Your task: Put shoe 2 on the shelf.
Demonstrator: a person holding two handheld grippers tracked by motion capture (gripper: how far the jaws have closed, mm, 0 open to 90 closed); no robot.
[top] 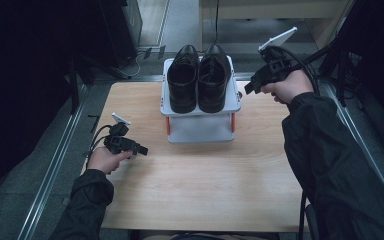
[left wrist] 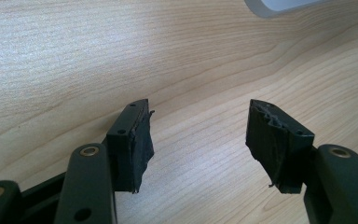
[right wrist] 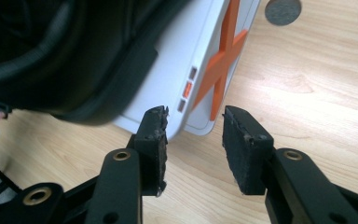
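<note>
We hold two grippers over a wooden table (top: 195, 185), and we take the rack (top: 201, 127) as our landmark. It is a small white two-tier stand with orange posts, set at the far middle of the table. On its top shelf stand two black shoes (top: 198, 80), side by side and touching, toes pointing toward us.

Our right gripper (top: 250, 87) hangs just beside the rack's right edge, level with the top shelf and close to the right shoe. Its jaws are parted with nothing between them. In the right gripper view the gripper (right wrist: 193, 123) faces the rack's white side wall (right wrist: 186, 65) with its orange cross-brace (right wrist: 221, 60), and the dark shoe (right wrist: 70, 56) bulks above that wall. The jaw tips sit near the rack's lower corner, but we cannot tell whether they touch it.

Our left gripper (top: 141, 149) is to the left of the rack and nearer to us, well apart from it, low over bare wood. Its jaws are spread wide and empty. In the left gripper view the gripper (left wrist: 198, 123) looks along the table grain, with a corner of the rack (left wrist: 279, 5) beyond it.
</note>
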